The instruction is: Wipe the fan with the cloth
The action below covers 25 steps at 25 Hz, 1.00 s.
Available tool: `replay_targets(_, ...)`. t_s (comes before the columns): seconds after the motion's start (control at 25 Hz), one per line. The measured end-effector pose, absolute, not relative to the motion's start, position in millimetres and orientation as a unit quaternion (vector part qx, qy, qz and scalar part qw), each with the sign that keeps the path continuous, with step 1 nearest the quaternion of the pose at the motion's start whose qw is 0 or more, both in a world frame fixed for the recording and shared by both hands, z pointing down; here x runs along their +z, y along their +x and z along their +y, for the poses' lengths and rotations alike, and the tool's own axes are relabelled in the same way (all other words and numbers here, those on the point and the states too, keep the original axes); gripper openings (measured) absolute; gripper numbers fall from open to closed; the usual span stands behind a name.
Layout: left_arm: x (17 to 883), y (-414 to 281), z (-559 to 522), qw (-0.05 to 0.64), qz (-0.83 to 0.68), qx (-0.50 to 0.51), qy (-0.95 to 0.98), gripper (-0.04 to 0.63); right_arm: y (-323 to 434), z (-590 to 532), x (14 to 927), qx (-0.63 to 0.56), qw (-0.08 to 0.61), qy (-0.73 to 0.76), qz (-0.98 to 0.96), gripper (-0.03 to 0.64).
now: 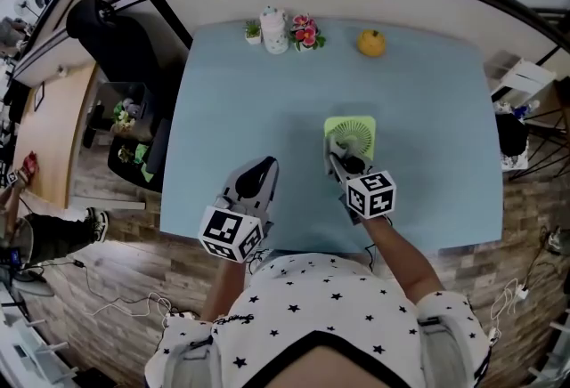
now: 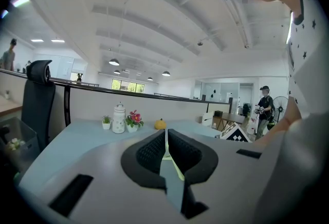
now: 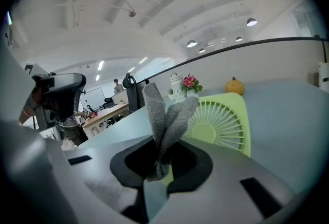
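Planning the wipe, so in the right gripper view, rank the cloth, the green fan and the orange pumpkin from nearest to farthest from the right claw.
1. Cloth, pinched in the right claw.
2. Green fan, just behind, to the right.
3. Orange pumpkin, farthest back, to the right.

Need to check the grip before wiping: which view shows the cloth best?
The right gripper view: the grey cloth stands pinched in the right hand-held gripper, in front of the green fan. The head view shows only a small grey bit by the fan. The left gripper view shows none of it.
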<state>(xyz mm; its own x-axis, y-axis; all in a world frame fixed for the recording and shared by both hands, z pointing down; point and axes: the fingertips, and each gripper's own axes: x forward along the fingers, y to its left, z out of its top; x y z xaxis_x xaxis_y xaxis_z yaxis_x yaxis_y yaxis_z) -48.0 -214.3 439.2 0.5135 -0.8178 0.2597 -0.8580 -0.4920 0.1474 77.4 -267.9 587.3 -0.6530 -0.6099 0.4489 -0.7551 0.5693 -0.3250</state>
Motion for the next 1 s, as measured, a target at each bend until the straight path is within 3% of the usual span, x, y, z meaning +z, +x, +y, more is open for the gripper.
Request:
replay_targets(0.4,441.8,-51.5,-213.3,0.131,-0.49,0.079,0.858,0.04,77.8,-262.4,612.4,0.256,0.177,0.388,-0.867,0.052)
replay_targets(1.0,442.9,-20.1,-220.2,0.13,-0.452,0.086,0.878,0.04,155.9,-275.3,608.9,0.268,0.151,0.475,-0.825,0.052)
